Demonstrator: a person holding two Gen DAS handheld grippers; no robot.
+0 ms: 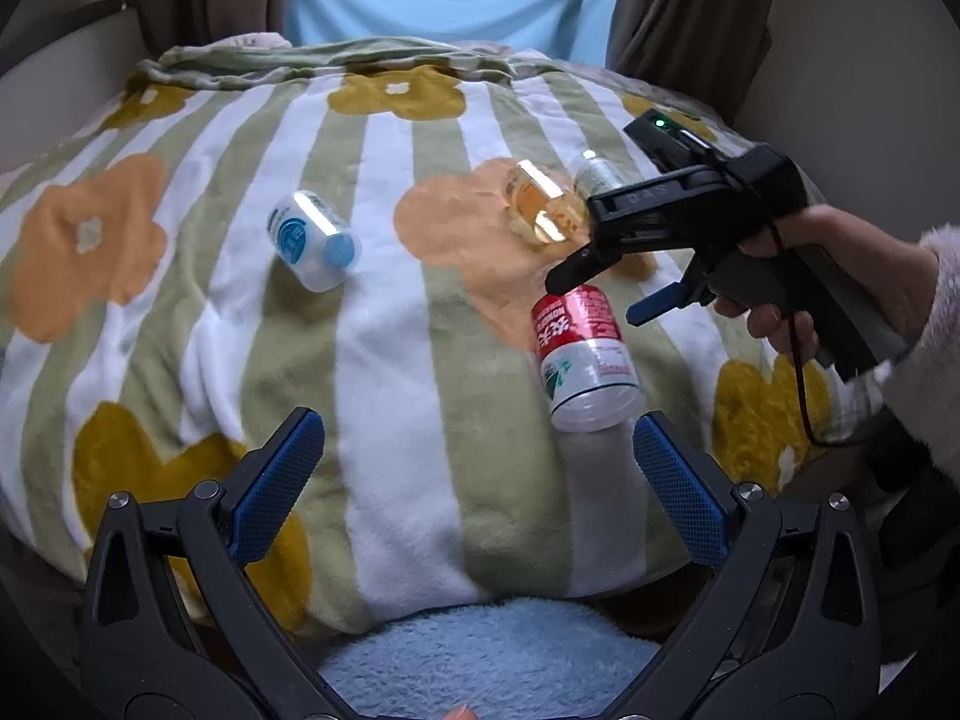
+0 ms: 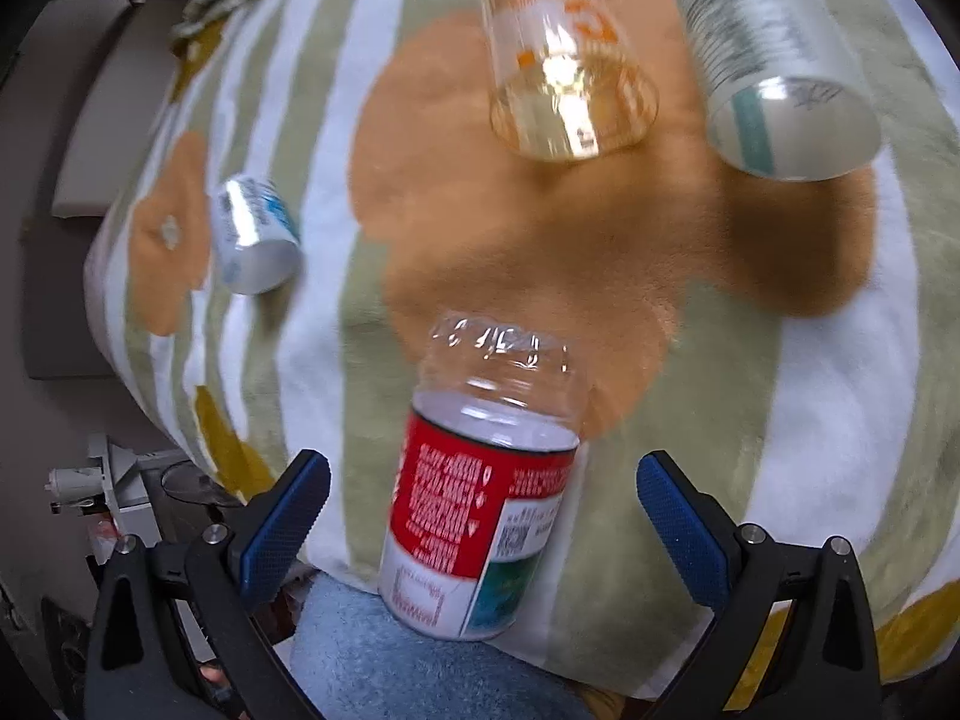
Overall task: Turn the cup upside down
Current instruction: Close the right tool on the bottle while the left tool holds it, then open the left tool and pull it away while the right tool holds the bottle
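A red-and-white labelled plastic cup (image 1: 585, 357) lies on its side on the flowered blanket (image 1: 384, 312); in the right wrist view it (image 2: 480, 504) lies between my open right gripper's (image 2: 483, 516) fingers, untouched. A blue-and-white cup (image 1: 315, 240) lies on its side at the left, also in the right wrist view (image 2: 255, 237). A clear orange-printed cup (image 1: 543, 207) and a clear grey-printed cup (image 1: 597, 177) lie farther back. My right gripper (image 1: 570, 276) hovers just above the red cup. My left gripper (image 1: 480, 480) is open and empty over the blanket's near part.
The blanket covers a rounded cushion that drops off at the near edge onto light blue fleece (image 1: 492, 654). Curtains (image 1: 690, 6) and a window stand behind. Clutter on the floor (image 2: 114, 492) shows at the left of the right wrist view.
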